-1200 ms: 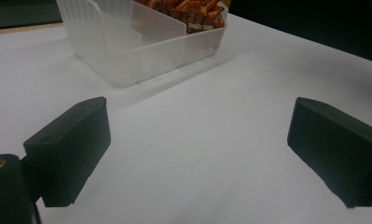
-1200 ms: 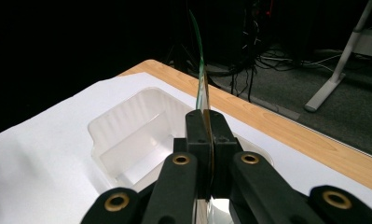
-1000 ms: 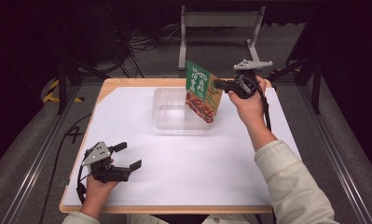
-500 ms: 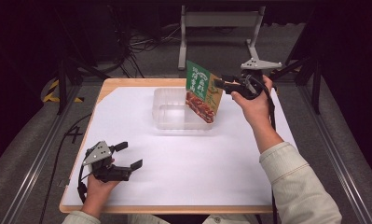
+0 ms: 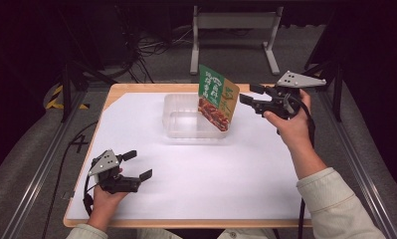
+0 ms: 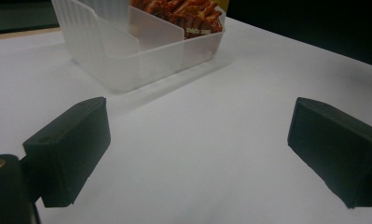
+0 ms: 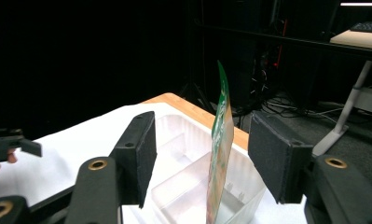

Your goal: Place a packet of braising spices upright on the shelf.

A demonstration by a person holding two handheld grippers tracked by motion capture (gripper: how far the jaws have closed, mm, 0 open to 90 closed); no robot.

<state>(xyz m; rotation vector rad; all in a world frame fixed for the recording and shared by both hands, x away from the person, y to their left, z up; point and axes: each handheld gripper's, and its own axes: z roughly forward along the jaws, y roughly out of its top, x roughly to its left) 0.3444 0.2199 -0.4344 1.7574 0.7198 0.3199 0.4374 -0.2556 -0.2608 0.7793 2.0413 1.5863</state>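
Observation:
A green and tan snack packet (image 5: pixel 217 99) stands on edge, leaning, in the right part of a clear divided plastic container (image 5: pixel 181 122) at the table's far middle. My right gripper (image 5: pixel 249 94) hovers open just right of the packet, not touching it. In the right gripper view the packet (image 7: pixel 218 149) stands edge-on between the two spread jaws of that gripper (image 7: pixel 210 140), farther off, over the container (image 7: pixel 183 186). My left gripper (image 5: pixel 139 165) rests open and holding nothing on the white sheet at the front left. Its own view shows the container (image 6: pixel 127 51) and packet (image 6: pixel 183 11) ahead.
A white sheet (image 5: pixel 226 169) covers the wooden table (image 5: pixel 136 88). Metal rails run along both sides on the floor, and a grey stand (image 5: pixel 236 25) is behind the table. The left gripper (image 7: pixel 11 142) shows at the left edge of the right gripper view.
The right gripper has drawn back to the right, away from the packet, which stays standing in the container. The left gripper has not moved.

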